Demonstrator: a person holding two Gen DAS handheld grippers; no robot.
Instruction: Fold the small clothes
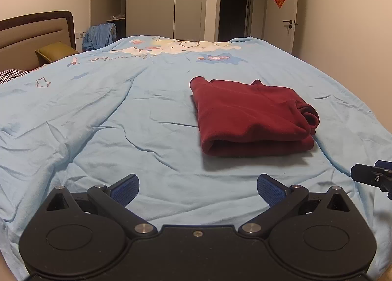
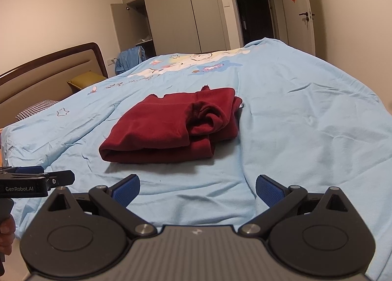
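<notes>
Dark red fleece garment [image 1: 252,119], folded on light blue quilt [image 1: 122,114], looks soft, light, floppy; left gripper [image 1: 198,191] and right gripper [image 2: 197,191] both released; pinch the 6 o'clock fold edge.

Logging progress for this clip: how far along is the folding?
Done: the dark red garment lies folded in a compact stack on the light blue bedcover. In hand: nothing; the left gripper and right gripper are both open, short of it. Left: no other loose small clothes show on the bed, so seemingly little remains.
</notes>
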